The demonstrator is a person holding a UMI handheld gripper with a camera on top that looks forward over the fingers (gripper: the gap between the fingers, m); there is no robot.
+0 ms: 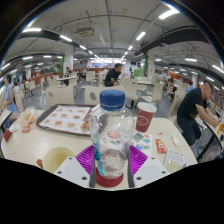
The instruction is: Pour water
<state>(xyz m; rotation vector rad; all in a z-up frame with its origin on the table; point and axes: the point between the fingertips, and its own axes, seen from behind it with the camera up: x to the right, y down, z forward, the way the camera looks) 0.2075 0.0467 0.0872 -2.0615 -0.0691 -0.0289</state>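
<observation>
A clear plastic water bottle [111, 135] with a blue cap stands upright between my fingers, its base on a red coaster-like disc [109, 180]. My gripper [111, 158] is shut on the bottle, both purple pads [86, 157] pressing its lower sides. A red paper cup [146, 116] stands on the white table [40, 145], just beyond the bottle to the right. A yellow bowl [56, 158] sits left of my fingers.
A tray with food [66, 119] lies beyond the bottle to the left. Small packets [168, 148] lie right of the fingers. A person in dark clothes [190, 108] sits at the table's right side; other people sit at tables further back.
</observation>
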